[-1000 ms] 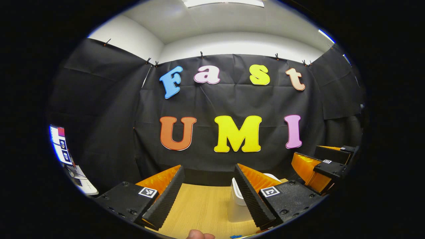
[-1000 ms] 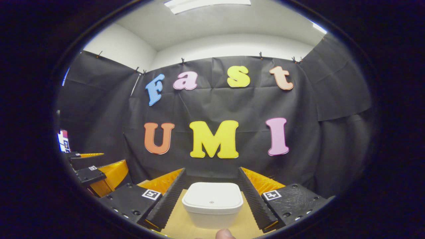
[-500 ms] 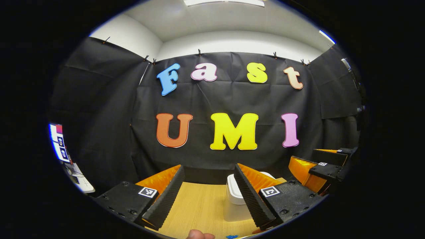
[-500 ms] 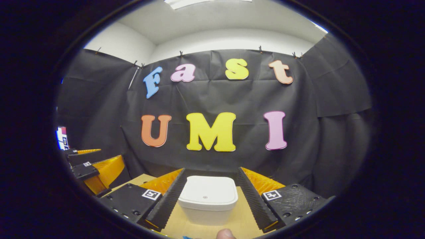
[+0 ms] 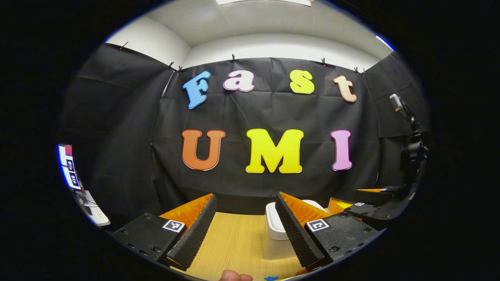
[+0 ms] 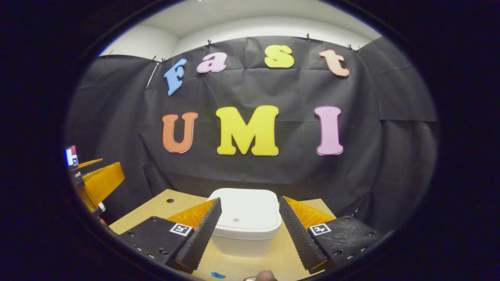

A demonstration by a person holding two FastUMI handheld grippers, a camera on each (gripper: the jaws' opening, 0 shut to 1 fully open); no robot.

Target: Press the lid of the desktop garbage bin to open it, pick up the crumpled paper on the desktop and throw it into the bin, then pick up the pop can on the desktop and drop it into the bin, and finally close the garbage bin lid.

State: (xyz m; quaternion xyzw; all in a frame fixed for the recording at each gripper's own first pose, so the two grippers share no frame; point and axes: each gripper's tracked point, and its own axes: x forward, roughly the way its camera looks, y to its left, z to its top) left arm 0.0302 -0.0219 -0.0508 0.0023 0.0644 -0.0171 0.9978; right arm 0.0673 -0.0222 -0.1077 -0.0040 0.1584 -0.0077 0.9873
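Above the closed white bin (image 6: pixel 248 218), the right gripper (image 6: pixel 250 218) hangs with jaws spread; left of the bin, the left gripper (image 5: pixel 245 218) gapes over bare table (image 5: pixel 234 242).

White square bin (image 6: pixel 246 226), lid (image 6: pixel 248 212) closed (upright), on desk (image 6: pixel 156 210)

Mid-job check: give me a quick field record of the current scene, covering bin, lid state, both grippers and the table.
bin: white desktop garbage bin standing on the wooden table, in front of the right gripper
lid: lid down, closed
right gripper: right gripper open, fingers either side of the bin as seen from its camera, contact not discernible
left gripper: left gripper open, holding nothing, bin partly behind its right finger
paper and can: not identifiable; a small blue bit lies at the table's near edge
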